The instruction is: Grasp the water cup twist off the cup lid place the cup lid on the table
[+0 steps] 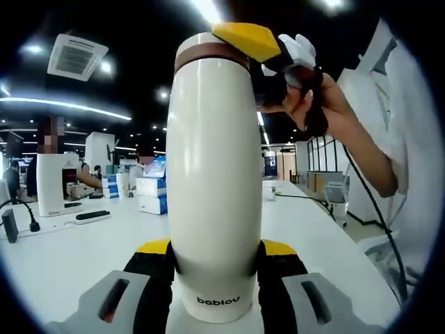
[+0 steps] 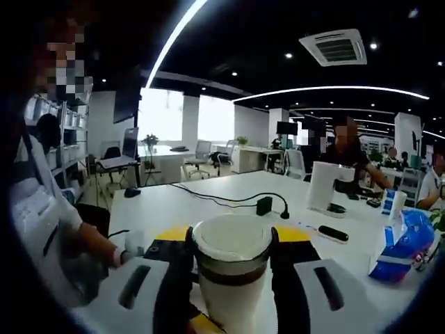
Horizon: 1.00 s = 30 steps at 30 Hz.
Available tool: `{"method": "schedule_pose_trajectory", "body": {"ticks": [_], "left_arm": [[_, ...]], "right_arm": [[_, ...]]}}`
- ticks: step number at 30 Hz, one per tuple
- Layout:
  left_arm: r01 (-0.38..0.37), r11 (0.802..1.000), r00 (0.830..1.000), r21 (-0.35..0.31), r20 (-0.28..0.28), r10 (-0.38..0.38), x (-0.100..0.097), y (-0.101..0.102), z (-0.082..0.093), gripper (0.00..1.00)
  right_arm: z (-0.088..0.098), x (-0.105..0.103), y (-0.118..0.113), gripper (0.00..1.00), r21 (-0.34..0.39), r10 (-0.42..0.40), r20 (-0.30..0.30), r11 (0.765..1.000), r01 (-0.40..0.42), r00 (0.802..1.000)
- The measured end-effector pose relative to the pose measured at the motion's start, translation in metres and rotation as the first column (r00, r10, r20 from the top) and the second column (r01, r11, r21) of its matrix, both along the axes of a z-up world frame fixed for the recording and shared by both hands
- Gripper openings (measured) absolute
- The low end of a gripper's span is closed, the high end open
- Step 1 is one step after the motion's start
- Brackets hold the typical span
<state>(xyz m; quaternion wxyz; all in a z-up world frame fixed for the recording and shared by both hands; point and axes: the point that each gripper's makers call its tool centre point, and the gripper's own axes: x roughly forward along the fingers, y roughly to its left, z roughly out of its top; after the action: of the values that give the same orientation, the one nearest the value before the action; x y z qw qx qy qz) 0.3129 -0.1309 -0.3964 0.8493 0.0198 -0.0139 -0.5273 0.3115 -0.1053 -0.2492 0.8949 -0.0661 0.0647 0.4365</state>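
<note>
A tall white water cup (image 1: 215, 188) marked "bablov" stands upright over the white table (image 1: 69, 250), and my left gripper (image 1: 215, 254) is shut on its lower body. Its white cup lid (image 1: 205, 49) sits on top above a brown band. My right gripper (image 1: 254, 42), yellow-tipped and held by a person's hand (image 1: 327, 104), reaches the lid from the right. In the right gripper view the cup lid (image 2: 231, 236) lies between the black pads of my right gripper (image 2: 231, 259), which is shut on it. The cup body (image 2: 229, 306) shows below it.
A black adapter (image 2: 264, 205) with its cable, a white box (image 2: 323, 184), a black remote (image 2: 334, 233) and a blue-white packet (image 2: 407, 243) lie on the table (image 2: 174, 202). Stacked boxes (image 1: 153, 195) and a white machine (image 1: 55, 184) stand far left. People sit beyond.
</note>
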Motion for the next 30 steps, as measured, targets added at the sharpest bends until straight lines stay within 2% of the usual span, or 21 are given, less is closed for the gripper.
{"method": "schedule_pose_trajectory", "body": {"ticks": [14, 21, 30], "left_arm": [[-0.001, 1.000, 1.000, -0.001, 0.000, 0.001, 0.0001, 0.0003, -0.0001, 0.48], [-0.002, 1.000, 1.000, -0.002, -0.001, 0.002, 0.0000, -0.0001, 0.0002, 0.48], [-0.002, 1.000, 1.000, 0.000, 0.002, 0.002, -0.0011, -0.0003, 0.0007, 0.48]], "right_arm": [[-0.0039, -0.0037, 0.0039, 0.46, -0.074, 0.151, -0.034, 0.985, -0.153, 0.988], [-0.0046, -0.0043, 0.0046, 0.45, -0.079, 0.236, -0.055, 0.968, -0.239, 0.970], [-0.0051, -0.0067, 0.0062, 0.46, -0.107, 0.340, -0.082, 0.932, -0.347, 0.937]]}}
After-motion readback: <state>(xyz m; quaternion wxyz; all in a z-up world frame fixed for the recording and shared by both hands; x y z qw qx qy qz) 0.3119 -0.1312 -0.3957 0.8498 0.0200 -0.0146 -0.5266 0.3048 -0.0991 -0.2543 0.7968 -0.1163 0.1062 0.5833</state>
